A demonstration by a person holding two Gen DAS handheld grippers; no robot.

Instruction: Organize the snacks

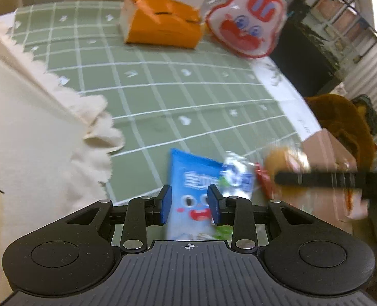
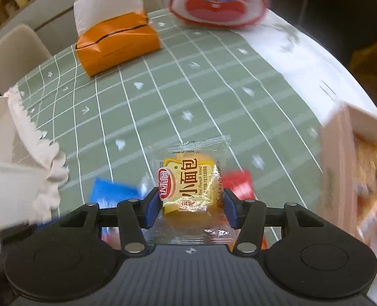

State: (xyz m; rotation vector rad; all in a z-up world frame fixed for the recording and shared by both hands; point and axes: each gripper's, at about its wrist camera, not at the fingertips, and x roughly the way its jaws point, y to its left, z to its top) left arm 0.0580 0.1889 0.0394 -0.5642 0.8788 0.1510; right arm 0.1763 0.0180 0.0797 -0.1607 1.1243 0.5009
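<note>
Both claws are clamped, the left gripper [image 1: 189, 207] on a blue packet [image 1: 188, 191], the right gripper [image 2: 192, 207] on a mini bread pack [image 2: 189, 186], so each likely needs carrying to a container next.

So the tabletop [image 2: 213, 81] has a green cloth with a white grid and little white marks, plus a white border along the right edge. At the far end there's an orange tissue pack [image 2: 117, 43] with white tissue sticking up out of it. Two pale chairs [image 2: 15, 53] are pushed in behind it. In the left view there's some dark furniture [image 1: 308, 48] past the tabletop's right side and a metal-framed rack [image 1: 341, 12] behind that, kinda blurry. A brown fuzzy thing [image 1: 341, 117] sits low on the right, can't tell what it is.
</note>
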